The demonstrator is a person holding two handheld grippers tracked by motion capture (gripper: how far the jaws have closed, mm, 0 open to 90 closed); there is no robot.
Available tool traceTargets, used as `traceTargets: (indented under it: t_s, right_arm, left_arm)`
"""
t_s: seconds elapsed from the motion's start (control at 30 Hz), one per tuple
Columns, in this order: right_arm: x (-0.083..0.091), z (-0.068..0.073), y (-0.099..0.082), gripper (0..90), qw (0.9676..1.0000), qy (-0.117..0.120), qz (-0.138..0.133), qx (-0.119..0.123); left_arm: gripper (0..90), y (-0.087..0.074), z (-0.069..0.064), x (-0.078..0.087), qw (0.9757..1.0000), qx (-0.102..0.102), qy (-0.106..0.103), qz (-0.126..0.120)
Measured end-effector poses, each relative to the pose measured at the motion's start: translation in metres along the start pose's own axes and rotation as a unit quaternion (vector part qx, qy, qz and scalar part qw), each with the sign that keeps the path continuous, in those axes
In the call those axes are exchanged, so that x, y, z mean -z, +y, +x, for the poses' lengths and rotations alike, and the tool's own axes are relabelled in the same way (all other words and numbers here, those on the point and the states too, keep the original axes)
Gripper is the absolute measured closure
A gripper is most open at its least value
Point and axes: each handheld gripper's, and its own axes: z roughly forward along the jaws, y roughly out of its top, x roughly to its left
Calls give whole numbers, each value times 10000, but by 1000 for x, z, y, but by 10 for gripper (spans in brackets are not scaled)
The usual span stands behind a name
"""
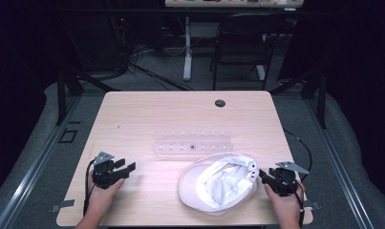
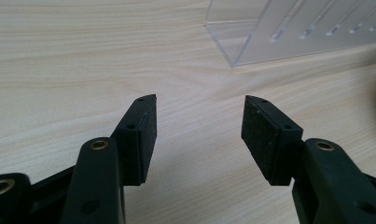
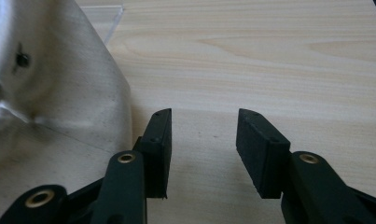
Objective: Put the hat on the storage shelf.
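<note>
One pale wood-grain table [image 1: 147, 109] bears one soft white cloth cap [image 1: 219, 183], upturned at lower centre, and one clear ribbed plastic rack [image 1: 194, 143] above it. Two black grippers, left gripper [image 1: 124, 170] lower left and right gripper [image 1: 263, 175] just beside the cap, stand open, holding nothing.

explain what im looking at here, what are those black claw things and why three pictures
A person sits at a wooden table holding a hand-held gripper in each hand: the left gripper and the right gripper. The high view looks down from above. The other two come from cameras riding on each gripper, looking along its black fingers. A white cap lies upside down, with a clear plastic rack behind it. Both grippers are open and hold nothing; the right one sits beside the cap.
</note>
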Motion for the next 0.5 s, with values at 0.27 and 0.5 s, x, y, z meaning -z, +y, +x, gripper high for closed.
traceTargets:
  t_s: [0.27,0.5]
  right_arm:
    - [7,1,10,596,9995,235,200,56]
    - [21,-4,27,579,9970,574,520,-28]
  left_arm:
    - [455,1,-6,0,9997,-250,1,-31]
    - [458,1,-8,-2,9993,-363,8,1]
